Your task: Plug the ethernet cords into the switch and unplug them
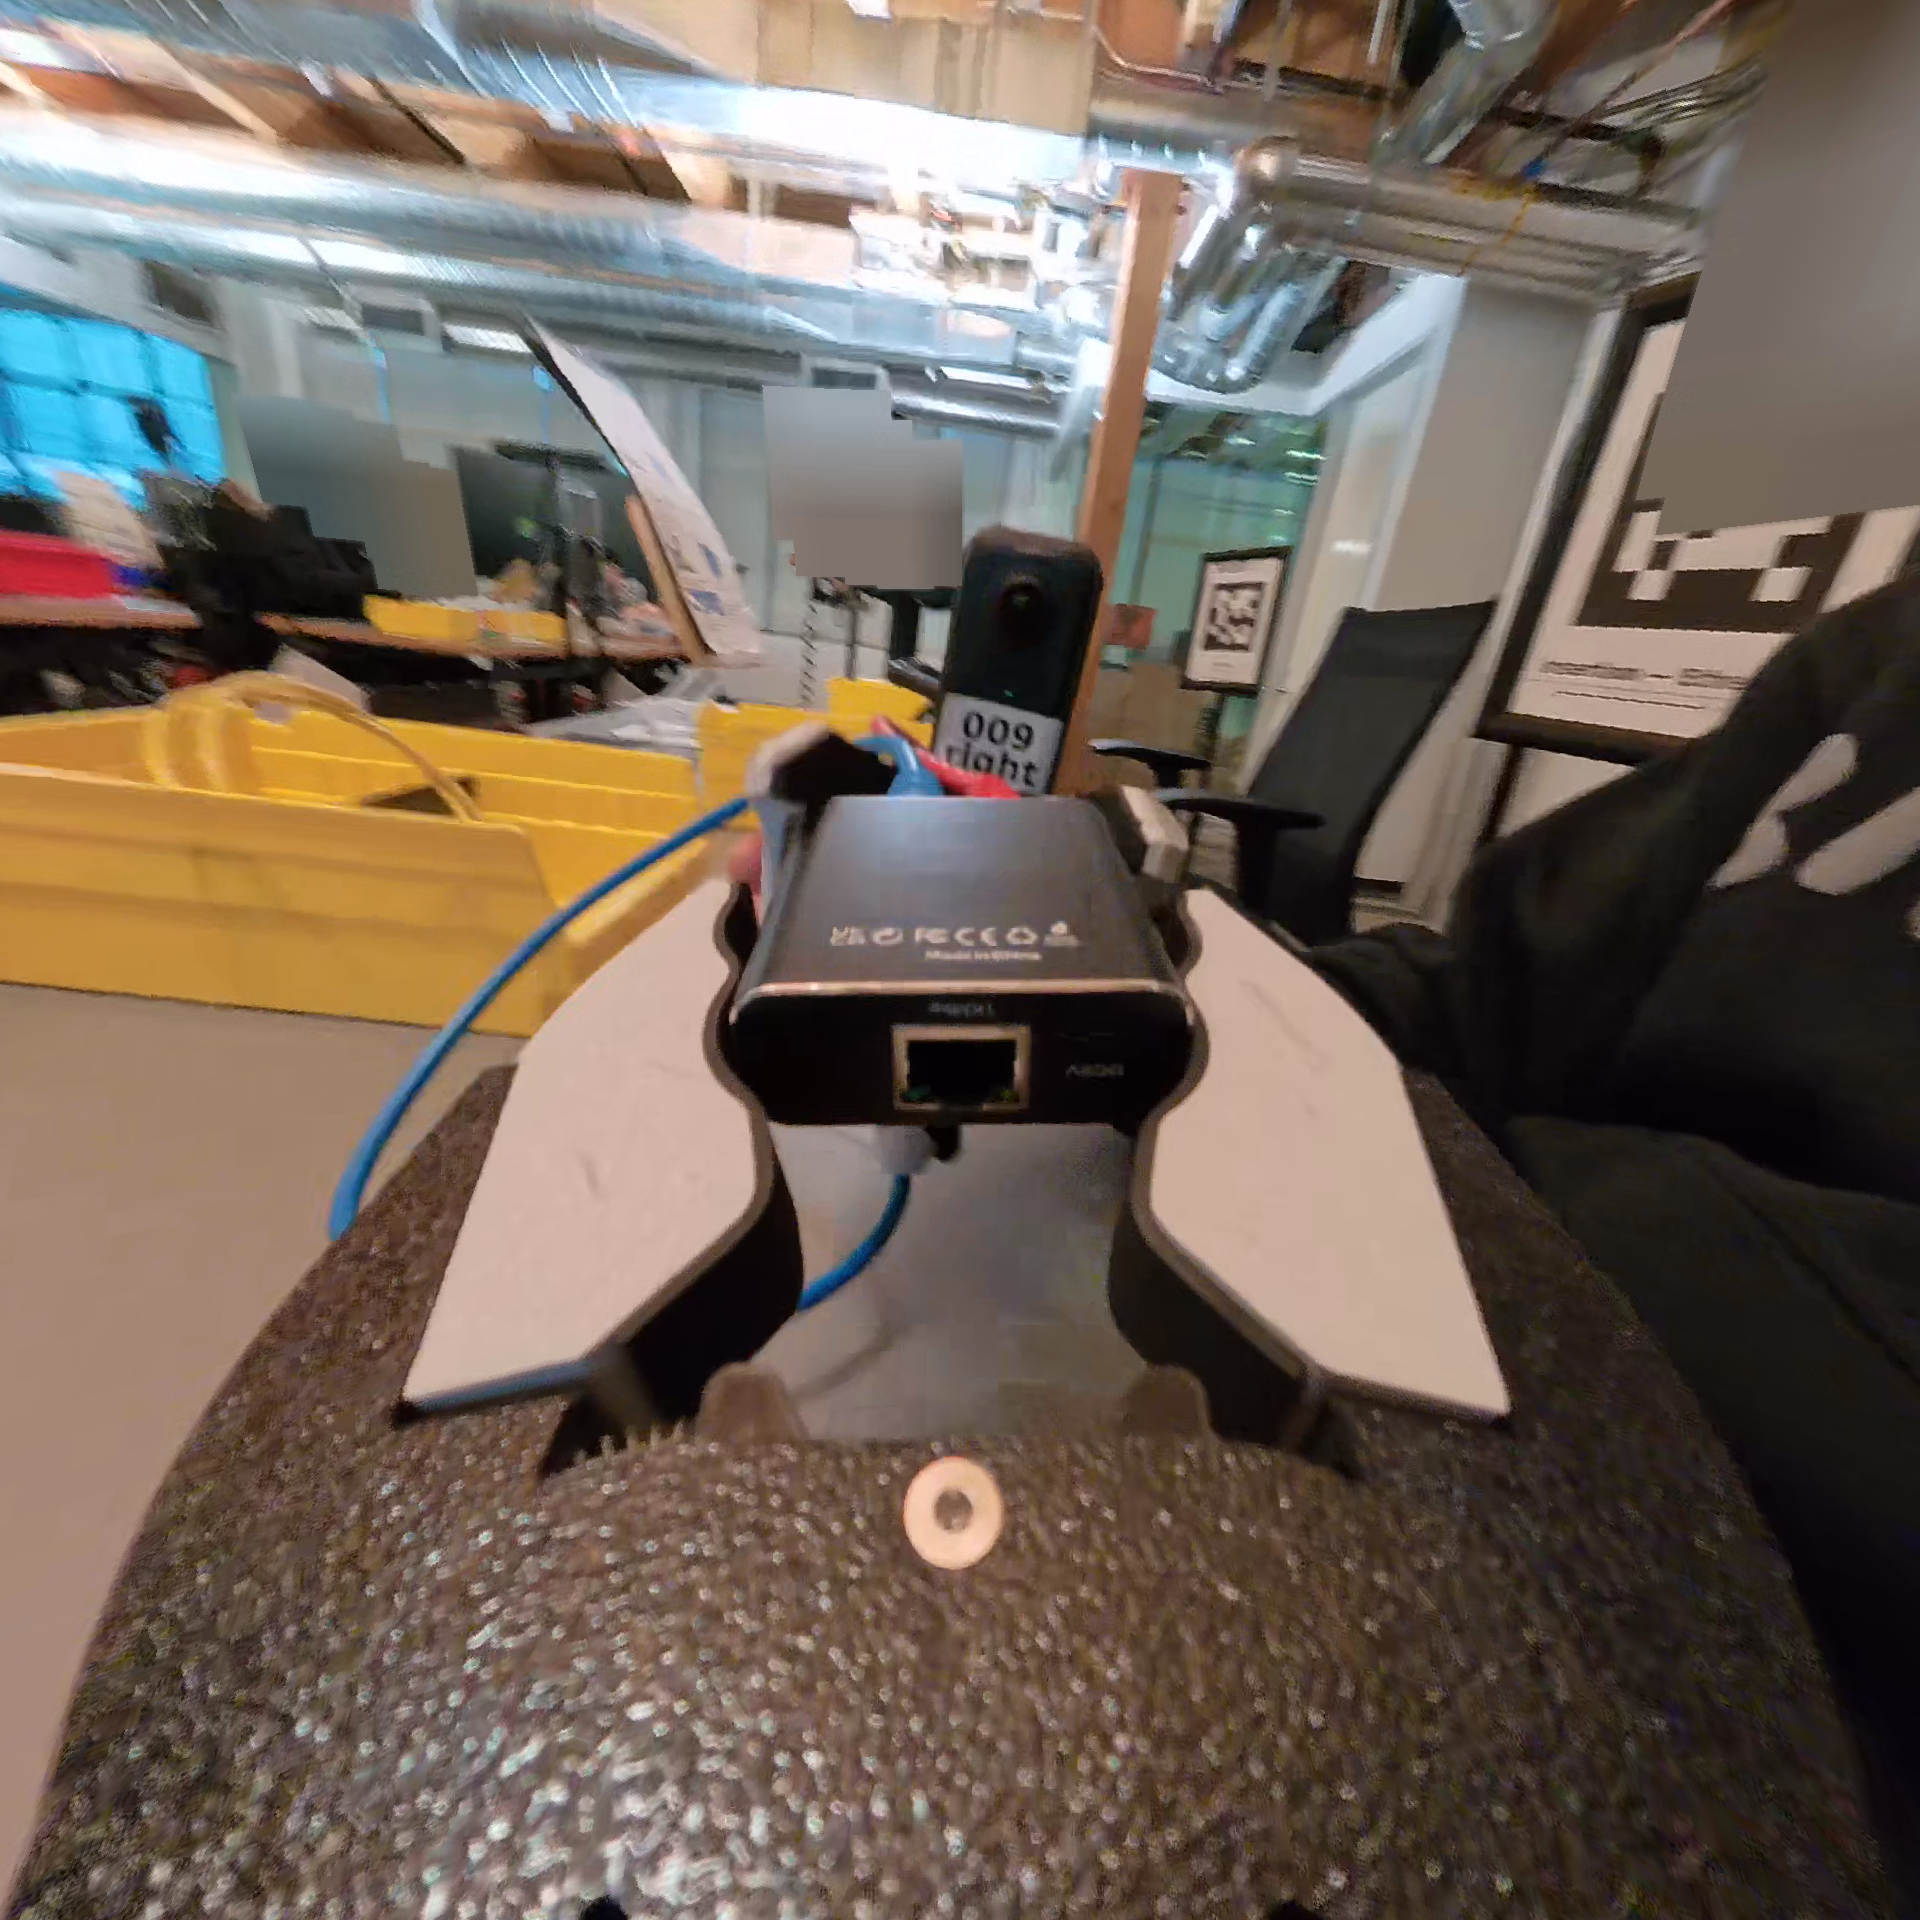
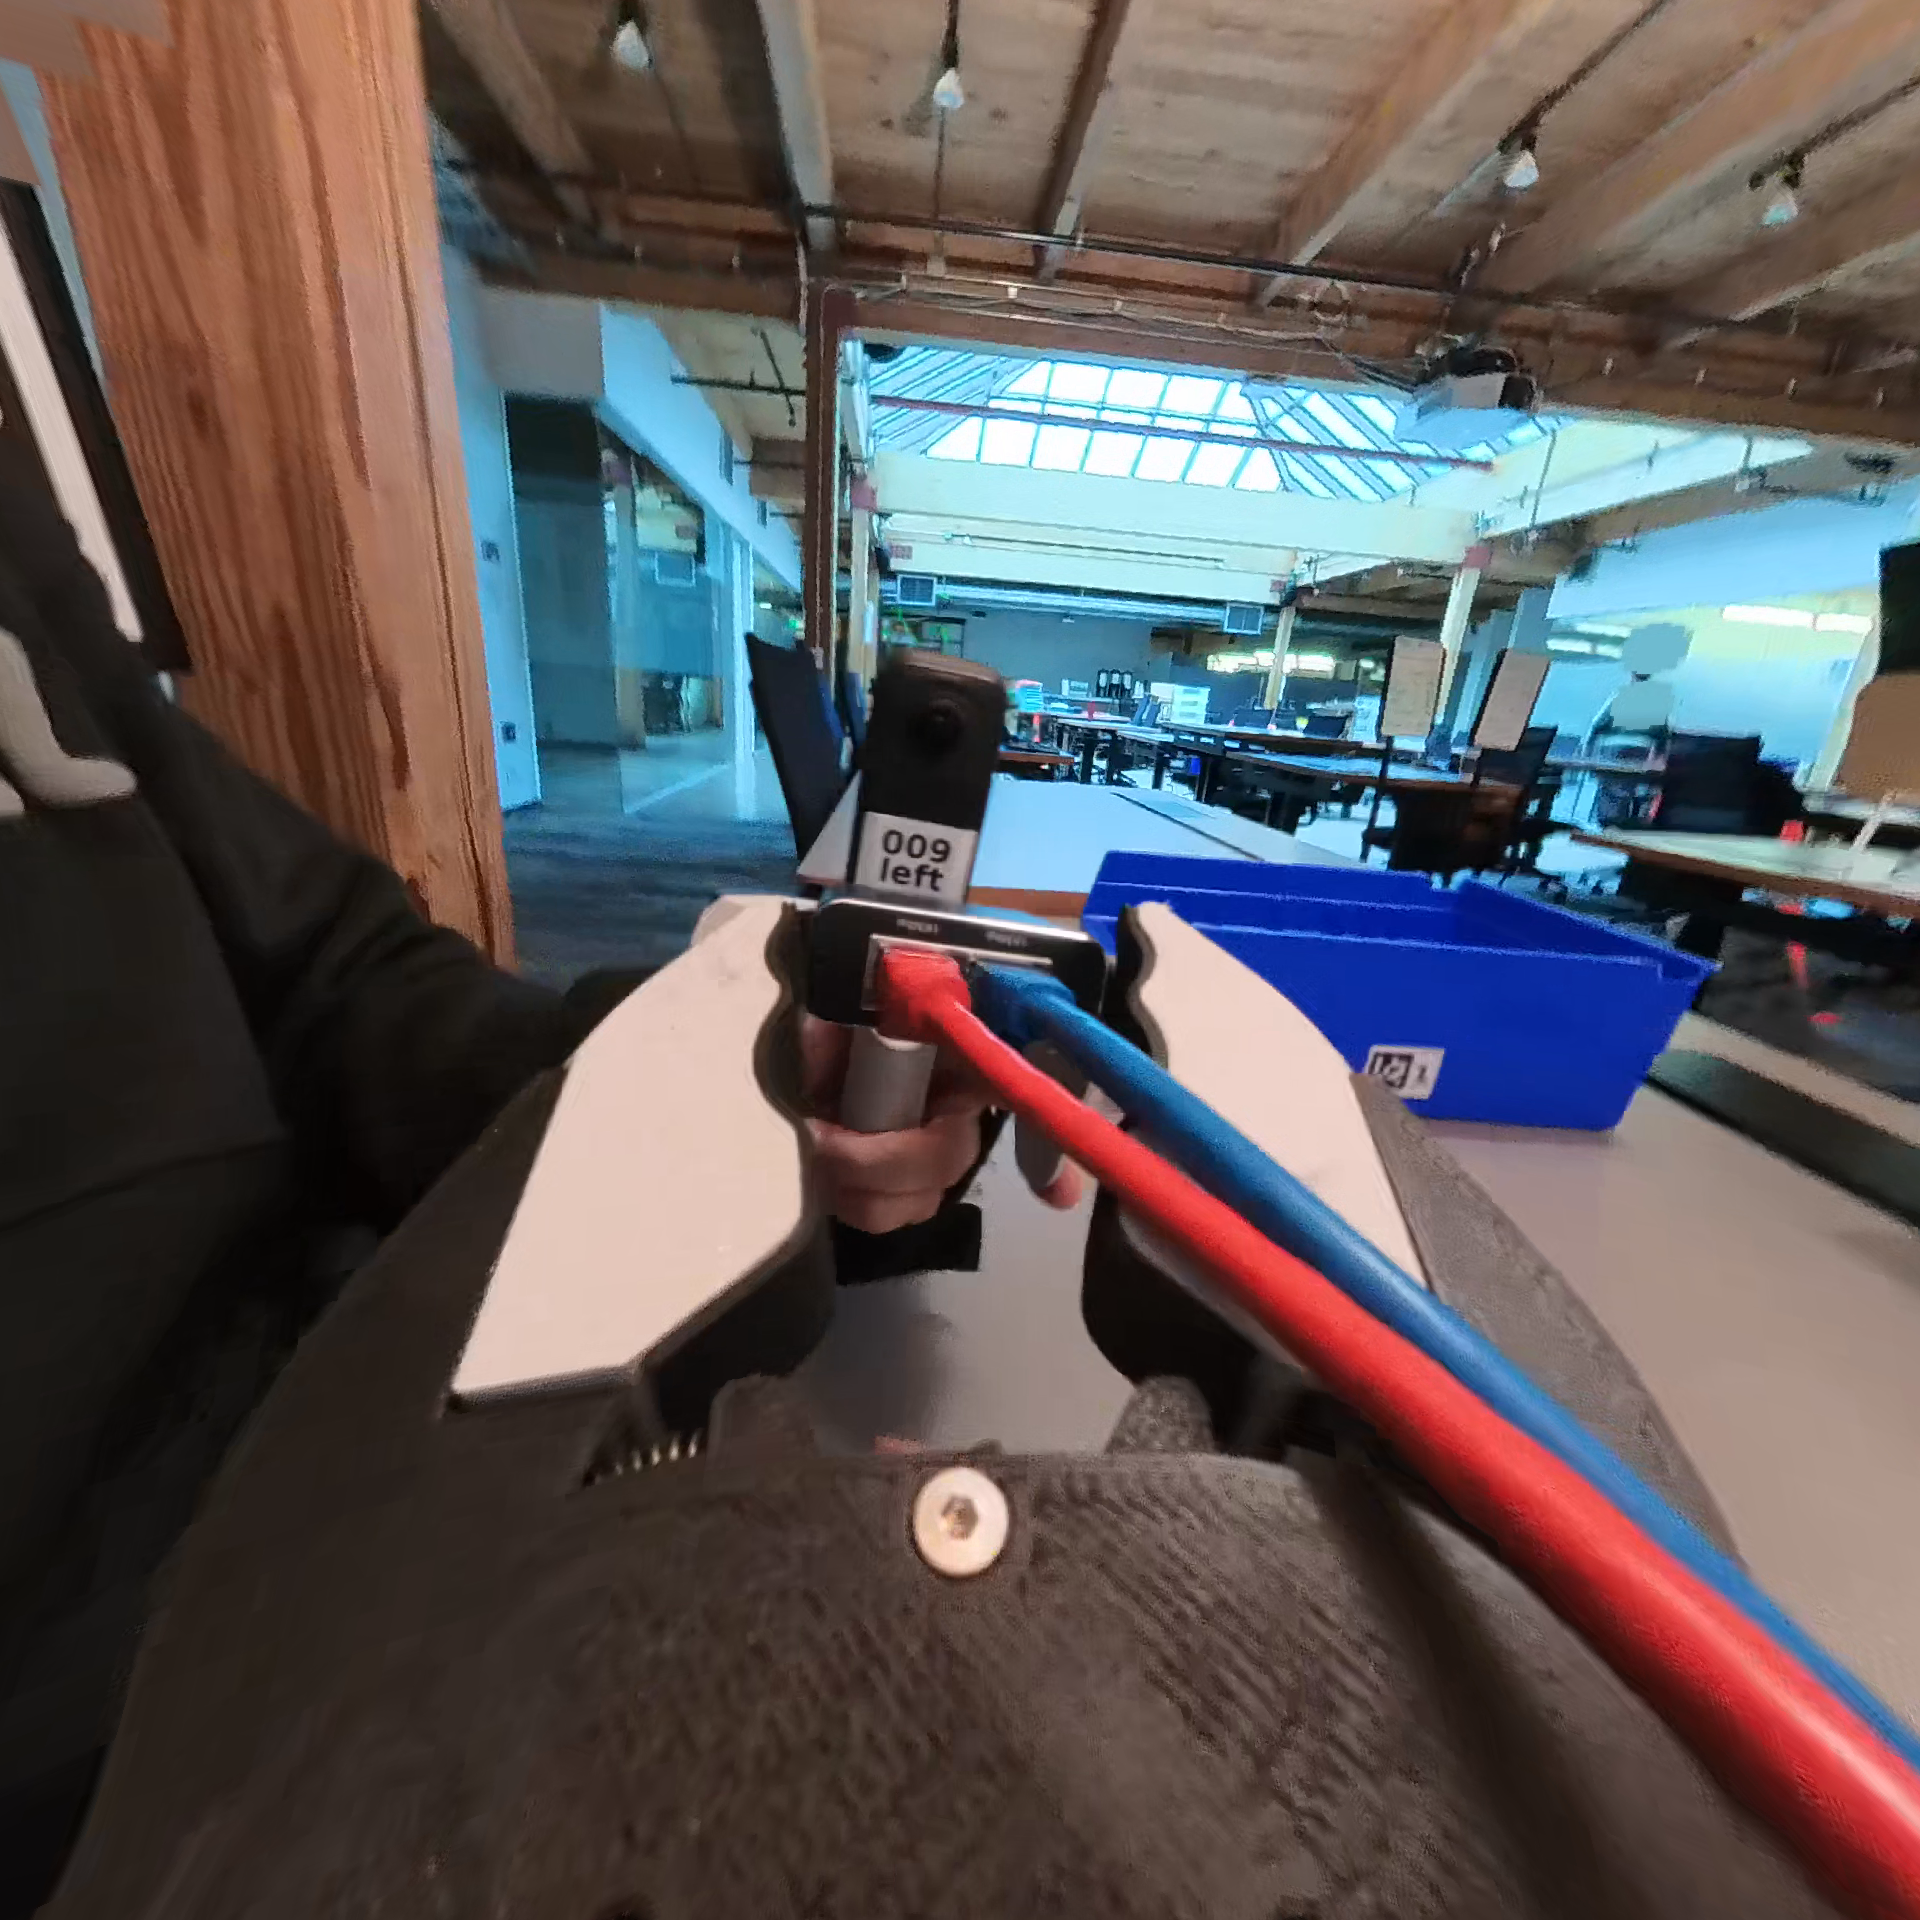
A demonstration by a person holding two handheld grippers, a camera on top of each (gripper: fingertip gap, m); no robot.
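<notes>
Switch (image 1: 961,971): I see a small black box with rounded edges, one empty port on the face turned toward my left camera; on its far face, two ports sit side by side, both filled.
Switch position: it sits squeezed between the tips of my left gripper (image 1: 961,935), held off the grey table (image 1: 156,1195); from my right gripper (image 2: 951,971) it lies straight ahead, between the fingertips.
Red cord (image 2: 1299,1299): thick, plugged into the port nearer my right gripper's left finger, then running back over the right finger.
Blue cord (image 2: 1351,1195): plugged in just beside the red one, running alongside it.
Left gripper: narrow, clamped on the switch sides.
Right gripper: fingers stand on either side of the switch's plugged end; I cannot tell whether they press it.
Hand (image 2: 883,1143): wrapped round the left gripper's handle below the switch.
Background: yellow bins (image 1: 312,831) left of my left gripper, blue bin (image 2: 1455,987) right of my right.
</notes>
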